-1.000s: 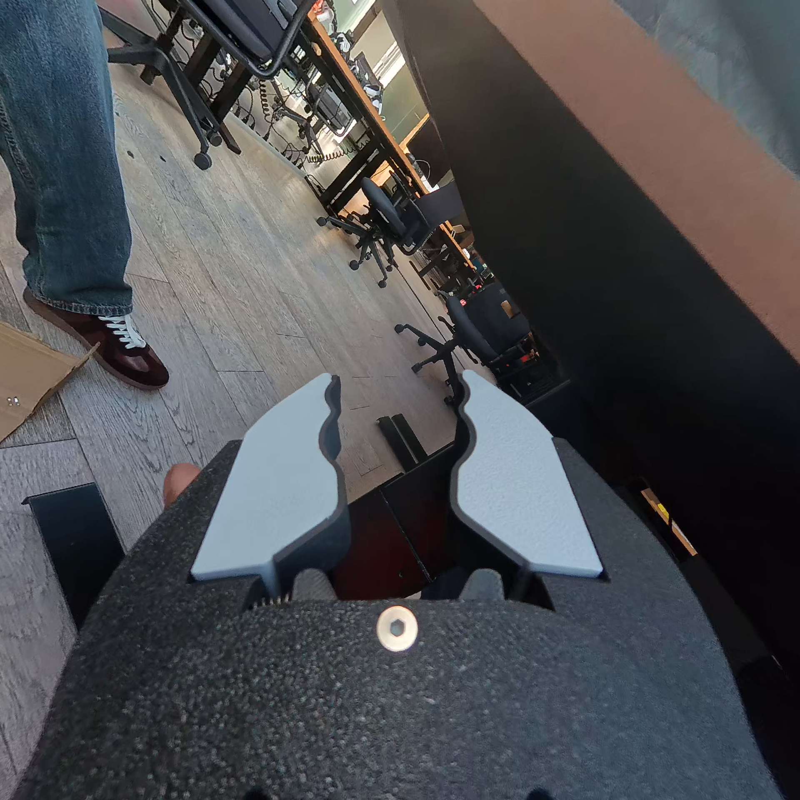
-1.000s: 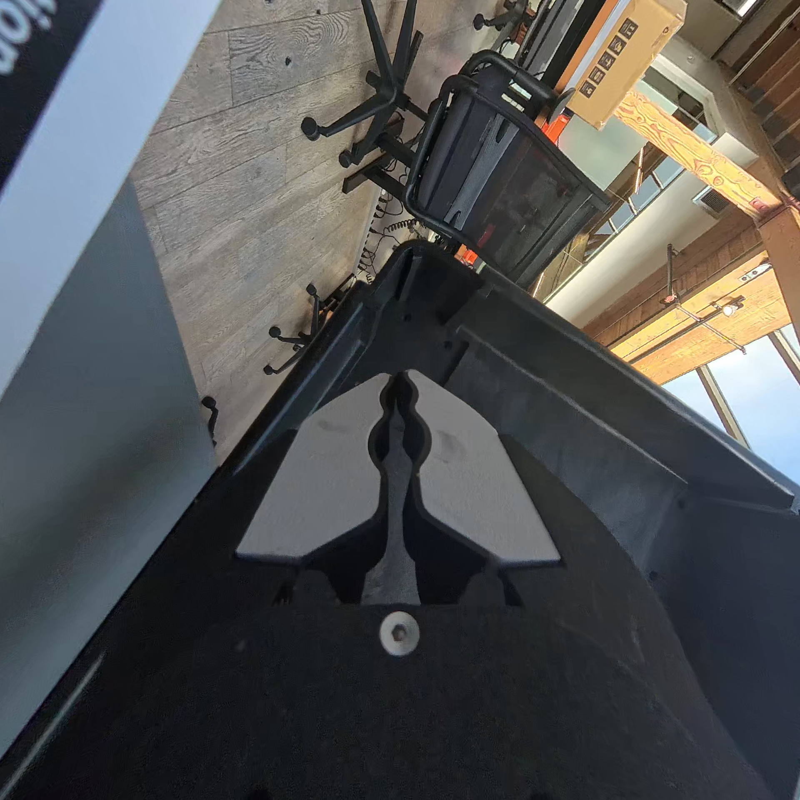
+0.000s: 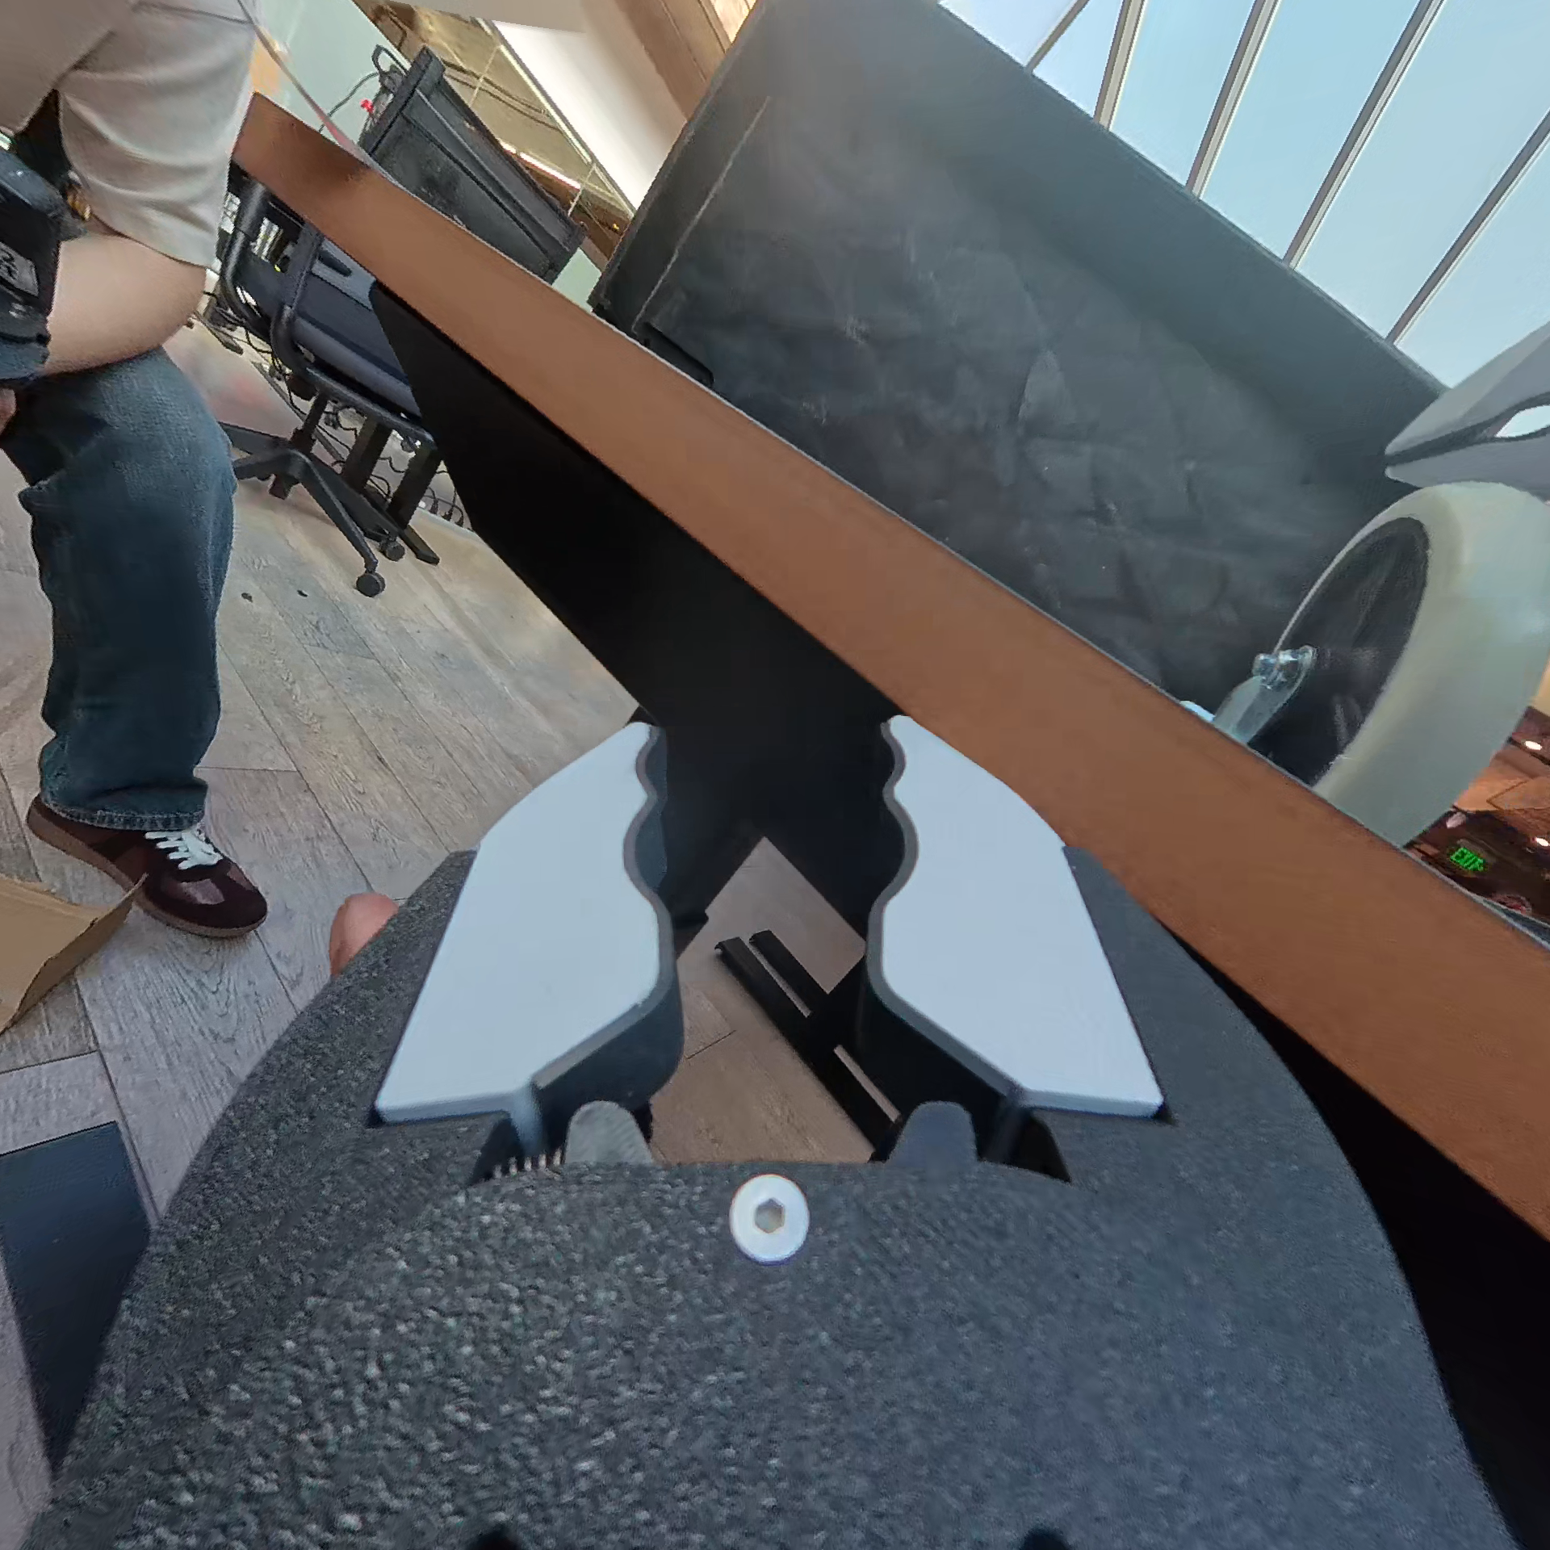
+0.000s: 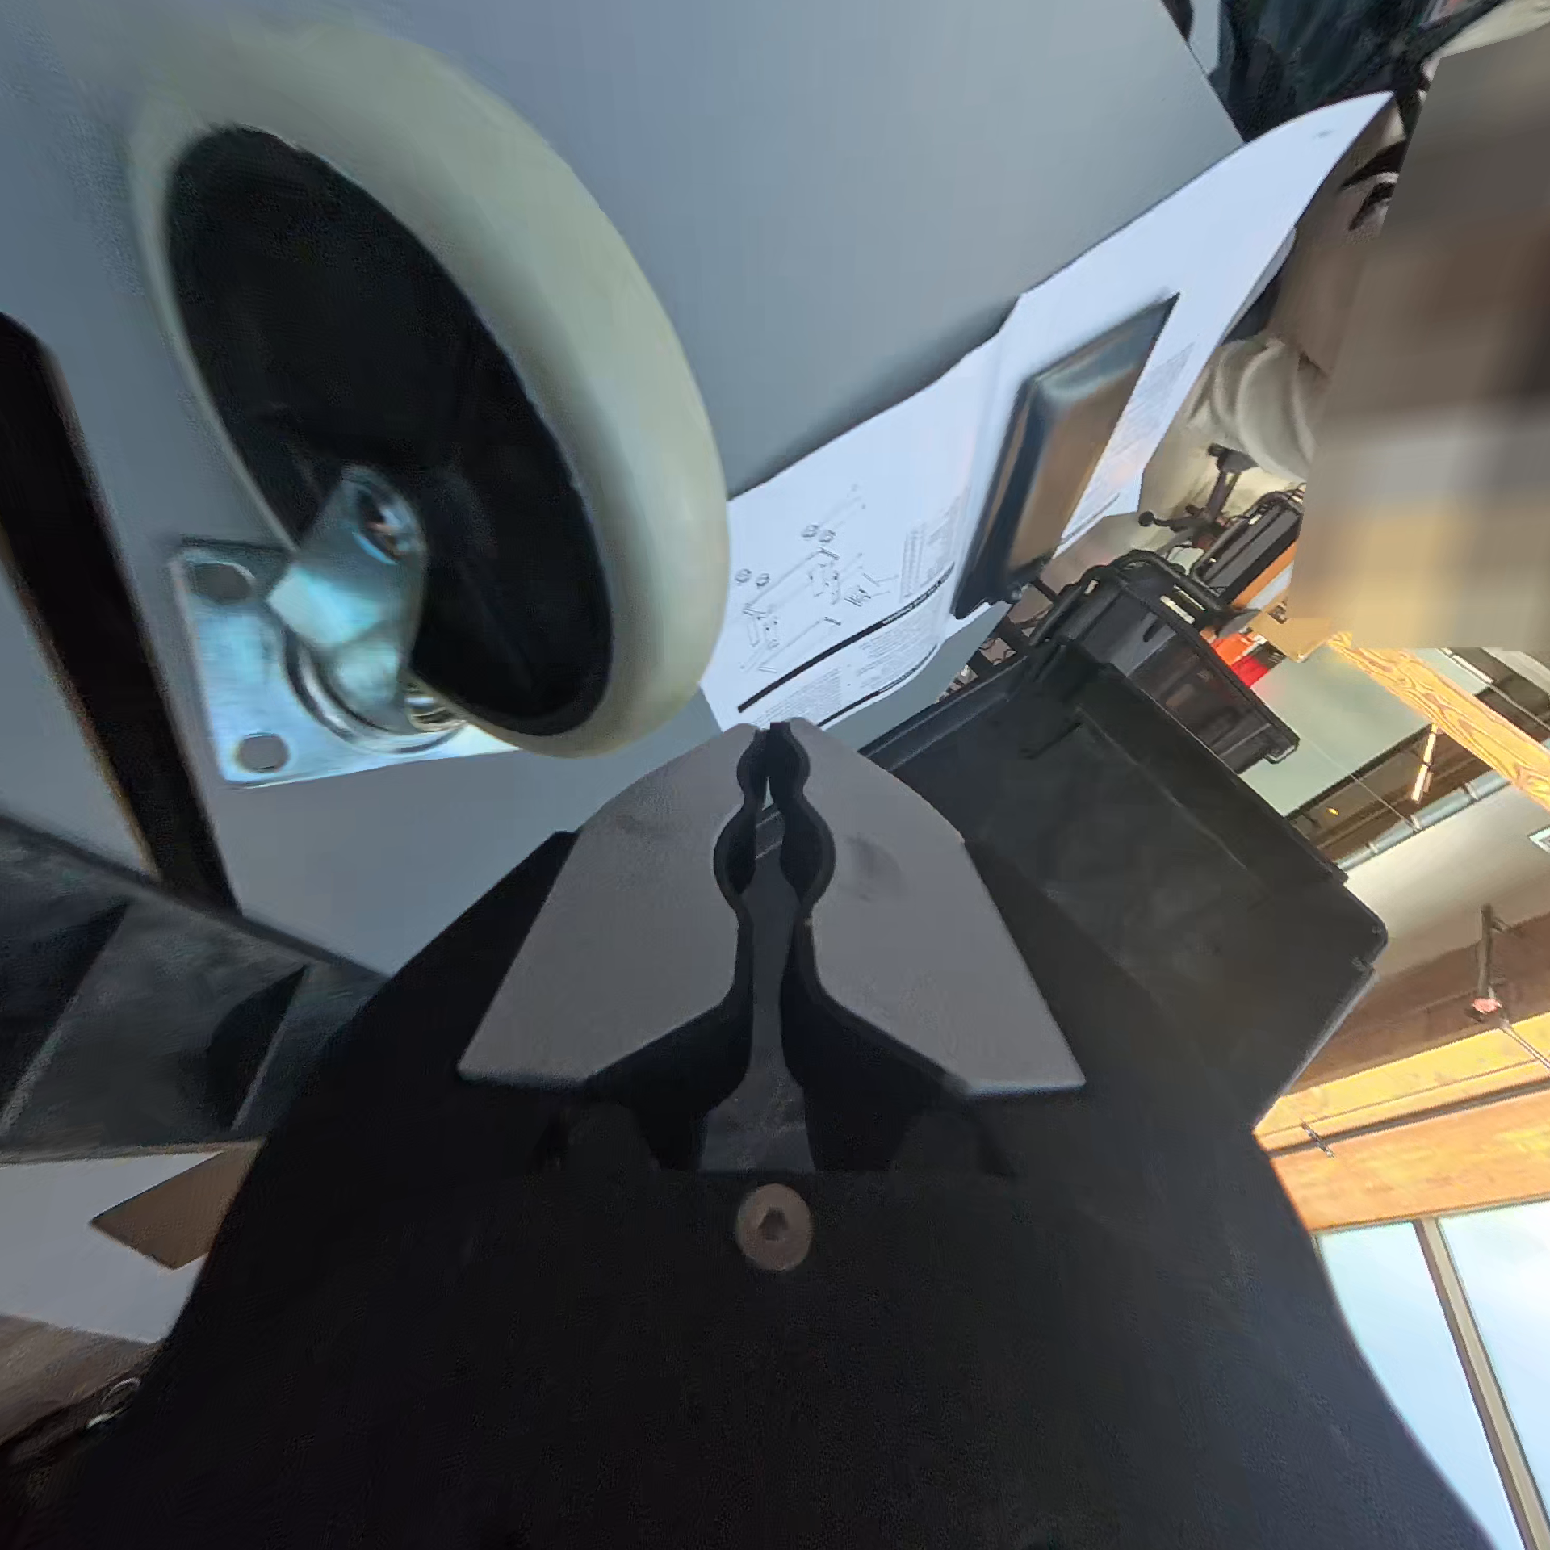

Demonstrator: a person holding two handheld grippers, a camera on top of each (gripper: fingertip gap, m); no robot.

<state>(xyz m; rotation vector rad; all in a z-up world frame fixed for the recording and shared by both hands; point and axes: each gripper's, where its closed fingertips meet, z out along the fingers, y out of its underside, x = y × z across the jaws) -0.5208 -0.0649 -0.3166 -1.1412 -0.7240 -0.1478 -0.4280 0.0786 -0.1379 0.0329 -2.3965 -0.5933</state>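
My left gripper (image 3: 767,746) is open with nothing between its pads. It points at the black leg (image 3: 671,604) under a brown wooden table edge (image 3: 839,520). A black bin (image 3: 964,335) stands behind that edge, and a caster wheel with a white tyre (image 3: 1443,637) is at the right. My right gripper (image 4: 772,734) is shut, its fingertips meeting. It sits just below and right of the same caster wheel (image 4: 637,470). The wheel's metal mounting plate (image 4: 235,671) lies on a grey panel (image 4: 839,210).
A person in jeans and dark red shoes (image 3: 126,545) stands at the left on the wood floor, near a cardboard flap (image 3: 42,939) and office chairs (image 3: 335,352). A printed sheet with drawings (image 4: 881,604) and a black crate (image 4: 1132,881) lie beyond the right gripper. About 25 centimeters separates my left fingertips from my right. My right gripper's tips are some 15 centimeters from the wheel's metal mounting plate (image 4: 235,671).
Both views have swung upward. The left one went from the floor to the table edge, the right one from inside the black bin to the caster wheel. The left stays open, the right shut.
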